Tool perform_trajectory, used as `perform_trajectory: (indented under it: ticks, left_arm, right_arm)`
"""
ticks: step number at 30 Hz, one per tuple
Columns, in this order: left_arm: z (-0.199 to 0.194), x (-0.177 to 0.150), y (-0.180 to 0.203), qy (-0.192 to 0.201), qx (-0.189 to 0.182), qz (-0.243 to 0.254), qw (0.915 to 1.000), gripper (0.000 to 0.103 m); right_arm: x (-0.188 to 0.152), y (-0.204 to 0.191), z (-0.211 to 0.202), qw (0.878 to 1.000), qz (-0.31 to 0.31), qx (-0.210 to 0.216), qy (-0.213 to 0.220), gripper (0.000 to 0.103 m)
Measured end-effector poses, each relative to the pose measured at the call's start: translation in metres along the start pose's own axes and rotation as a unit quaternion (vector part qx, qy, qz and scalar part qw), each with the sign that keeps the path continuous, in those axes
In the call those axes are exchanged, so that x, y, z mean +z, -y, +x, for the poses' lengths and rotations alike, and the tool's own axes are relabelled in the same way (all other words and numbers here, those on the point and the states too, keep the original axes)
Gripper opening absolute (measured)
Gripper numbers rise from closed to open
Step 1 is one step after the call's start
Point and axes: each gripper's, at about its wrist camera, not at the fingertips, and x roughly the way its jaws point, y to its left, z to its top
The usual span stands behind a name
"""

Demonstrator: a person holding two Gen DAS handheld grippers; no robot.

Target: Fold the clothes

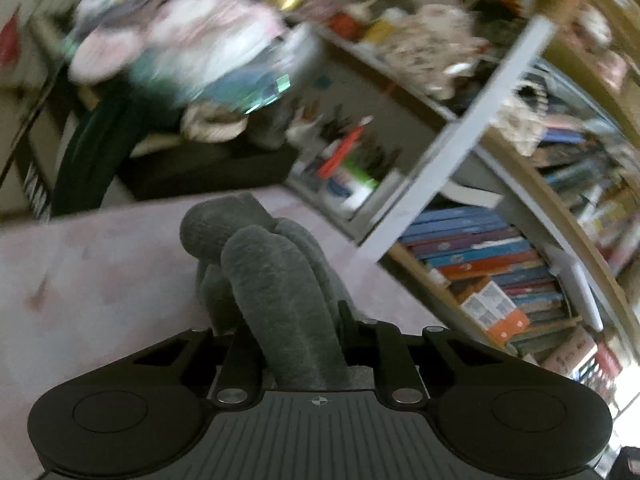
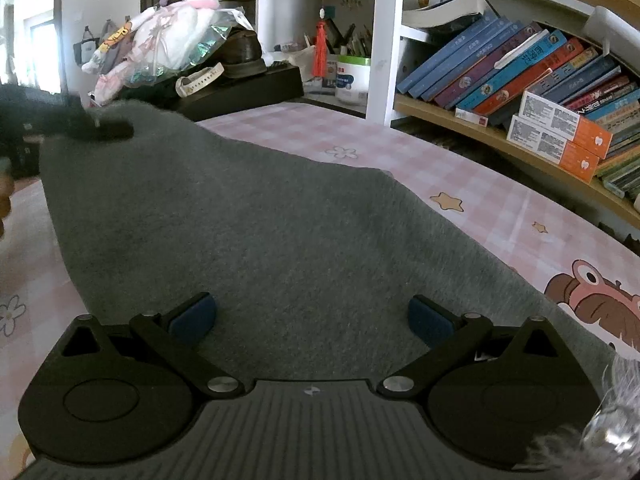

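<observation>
A grey fleece garment (image 2: 260,220) lies spread over the pink checked tablecloth (image 2: 460,168). My right gripper (image 2: 312,316) hovers low over its near part, jaws wide open, blue pads (image 2: 196,316) apart with nothing pinched. At the garment's far left corner, my left gripper (image 2: 116,130) shows as a dark shape holding that corner raised. In the blurred left wrist view the left gripper (image 1: 288,320) is shut on a bunched fold of the grey garment (image 1: 264,264), which bulges up and forward out of the jaws.
A bookshelf with slanted books (image 2: 520,68) and orange boxes (image 2: 560,132) runs along the table's right side. Behind the table stand a white shelf post (image 2: 386,40), a pen cup (image 2: 352,76), a black case (image 2: 248,88) and a pile of plush toys (image 2: 160,44).
</observation>
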Motion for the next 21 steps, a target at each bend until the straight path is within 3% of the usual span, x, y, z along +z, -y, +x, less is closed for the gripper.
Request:
perform_trajectory:
  ticks: [3,7,12,21]
  left_arm:
    - [-0.009,0.0,0.027,0.019,-0.001,0.06,0.998,0.016]
    - [-0.018,0.0,0.056,0.032,-0.005,0.12,0.9922,0.016]
    - [-0.028,-0.004,0.082,0.041,-0.012,0.182,0.9823,0.016]
    - [-0.034,-0.022,0.126,0.042,0.002,0.292,0.9556,0.017]
  right_arm:
    - [0.0,0.001,-0.003,1.0,0.003,0.008,0.011,0.103]
    - [-0.008,0.012,-0.029,0.996,0.017,0.057,0.065,0.103]
    - [-0.016,0.031,-0.061,0.996,0.01,0.017,0.09,0.103]
    - [-0.054,0.084,-0.11,0.992,0.08,-0.024,0.099,0.103]
